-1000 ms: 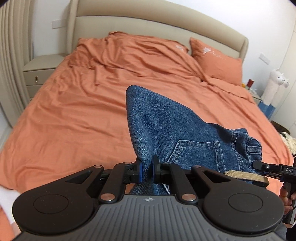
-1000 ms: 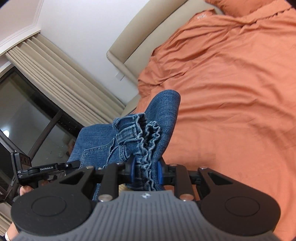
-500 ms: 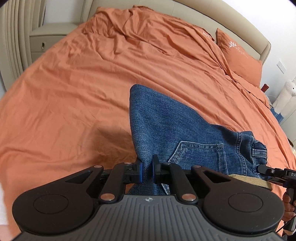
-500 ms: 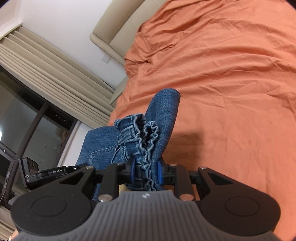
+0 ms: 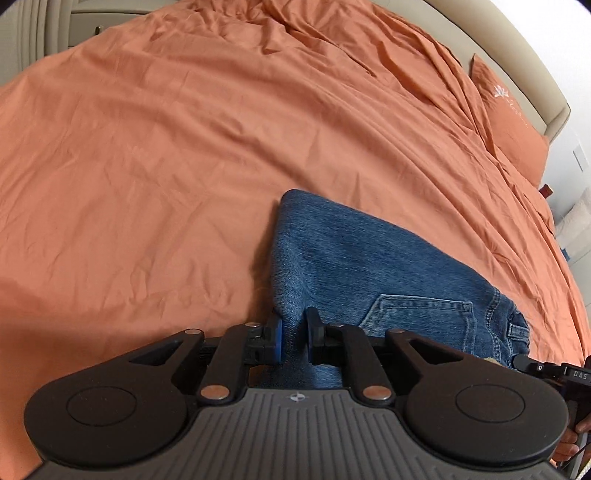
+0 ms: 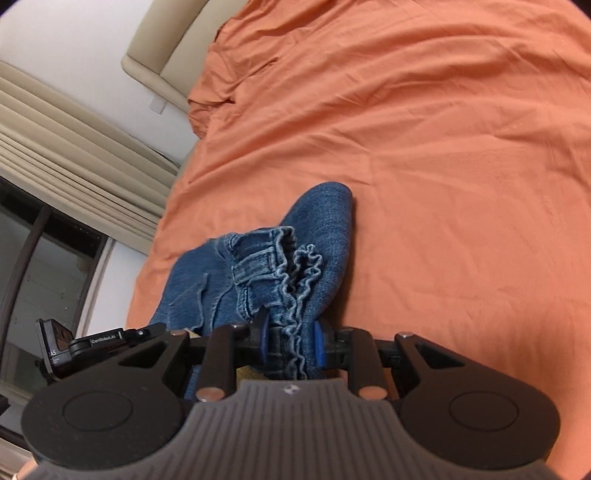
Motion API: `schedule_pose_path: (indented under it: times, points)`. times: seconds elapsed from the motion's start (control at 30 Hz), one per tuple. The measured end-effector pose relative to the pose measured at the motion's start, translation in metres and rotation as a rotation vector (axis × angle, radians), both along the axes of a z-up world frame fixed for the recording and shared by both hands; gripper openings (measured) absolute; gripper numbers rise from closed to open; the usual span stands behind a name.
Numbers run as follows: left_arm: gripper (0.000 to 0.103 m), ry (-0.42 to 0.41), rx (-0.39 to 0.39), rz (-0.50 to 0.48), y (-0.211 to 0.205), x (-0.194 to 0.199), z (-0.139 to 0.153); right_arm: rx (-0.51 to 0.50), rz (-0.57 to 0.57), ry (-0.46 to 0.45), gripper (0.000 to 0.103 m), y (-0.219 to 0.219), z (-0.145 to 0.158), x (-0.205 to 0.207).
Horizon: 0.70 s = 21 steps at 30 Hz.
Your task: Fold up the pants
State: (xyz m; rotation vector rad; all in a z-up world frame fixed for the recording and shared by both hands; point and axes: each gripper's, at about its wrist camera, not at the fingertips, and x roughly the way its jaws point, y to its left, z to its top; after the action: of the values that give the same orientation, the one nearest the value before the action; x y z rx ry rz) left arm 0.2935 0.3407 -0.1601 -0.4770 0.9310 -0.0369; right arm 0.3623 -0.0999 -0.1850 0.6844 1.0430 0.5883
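Observation:
Blue denim pants point(image 5: 369, 269) hang folded between my two grippers, low over the orange bed sheet point(image 5: 184, 147). My left gripper point(image 5: 293, 341) is shut on a folded denim edge near the back pocket point(image 5: 421, 317). My right gripper point(image 6: 290, 345) is shut on the ruffled elastic waistband point(image 6: 295, 280) of the pants point(image 6: 317, 236). The far folded end touches or nearly touches the sheet. Each gripper shows at the edge of the other's view: the right one in the left wrist view point(image 5: 554, 373), the left one in the right wrist view point(image 6: 96, 341).
An orange pillow point(image 5: 506, 114) and beige headboard point(image 5: 517, 62) lie at the far end of the bed. Beige curtains point(image 6: 74, 147) and a dark window point(image 6: 40, 266) stand to the left. A bedside cabinet point(image 5: 103, 20) is at the far left.
Both grippers have dropped and tilted down toward the bed with the pants. The folded end of the pants now reaches the sheet. Both grips are unchanged.

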Motion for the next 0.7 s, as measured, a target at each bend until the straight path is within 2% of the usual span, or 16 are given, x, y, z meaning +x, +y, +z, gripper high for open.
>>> schedule_pose_path:
  times: [0.1,0.2,0.27,0.33,0.5,0.6,0.7]
  points:
    - [0.017,0.009,0.047,0.012,0.002,-0.005,0.007,-0.031,0.004,-0.005,0.019,0.003,-0.002,0.002]
    - [0.015,0.031,0.145,0.049,0.006,-0.011,0.021,-0.065,0.000,-0.002,0.022,0.006,0.004,0.001]
    - [0.013,0.040,0.181,0.068,0.009,-0.022,0.030,-0.126,0.005,-0.032,0.029,0.011,0.015,-0.002]
    - [0.013,0.014,0.199,0.064,0.008,-0.035,0.042,-0.191,0.024,-0.072,0.034,0.016,0.026,-0.008]
    - [0.013,-0.065,0.210,-0.019,-0.024,-0.067,0.070,-0.351,0.029,-0.244,0.035,0.018,0.069,-0.032]
    - [0.013,-0.084,0.243,-0.087,-0.055,-0.074,0.072,-0.381,0.088,-0.358,0.035,0.029,0.093,-0.053]
    - [0.014,-0.096,0.287,-0.142,-0.086,-0.077,0.066,-0.436,0.175,-0.467,0.035,0.055,0.104,-0.078]
